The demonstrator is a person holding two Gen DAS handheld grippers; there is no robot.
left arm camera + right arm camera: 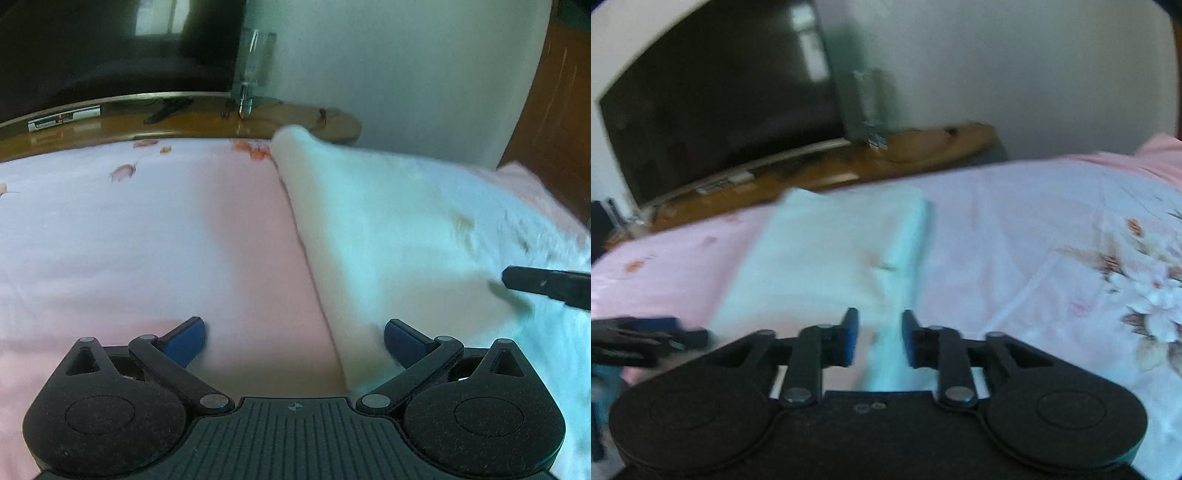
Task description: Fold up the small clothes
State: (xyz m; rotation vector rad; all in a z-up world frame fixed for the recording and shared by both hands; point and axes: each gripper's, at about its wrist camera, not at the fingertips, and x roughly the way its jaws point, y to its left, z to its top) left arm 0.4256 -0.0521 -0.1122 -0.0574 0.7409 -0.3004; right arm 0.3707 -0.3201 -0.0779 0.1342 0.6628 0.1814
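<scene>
White and soft, the little cloth [827, 266] lies folded on the pink bed [129, 240], so pinch its floppy near edge: your left tongs [293, 341] are spread wide, your right tongs [879, 338] part-spread, both empty.

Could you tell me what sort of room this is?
Most likely a bedroom: a pink floral bedsheet covers a bed, with a dark television on a wooden shelf against the wall, and white folded cloth lying on it.
</scene>
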